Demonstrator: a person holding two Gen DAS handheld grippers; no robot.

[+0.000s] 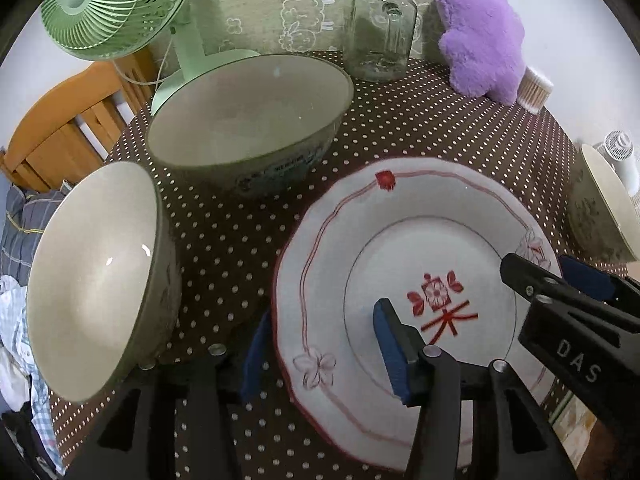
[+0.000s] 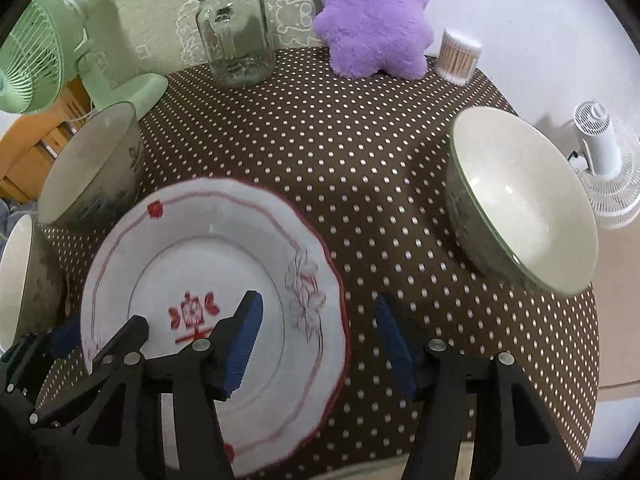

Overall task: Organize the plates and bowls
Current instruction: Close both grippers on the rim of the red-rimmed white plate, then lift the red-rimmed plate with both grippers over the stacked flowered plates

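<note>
A white plate with red trim lies on the dotted tablecloth. My left gripper is open and straddles the plate's left rim, one pad over the plate, one outside. My right gripper is open and straddles the plate's right rim; it also shows in the left wrist view. Two pale bowls stand to the plate's left and a third bowl stands to the right.
At the back of the table stand a green fan, a glass jar, a purple plush toy and a tub of cotton swabs. A white fan is off the right edge. A wooden chair is at left.
</note>
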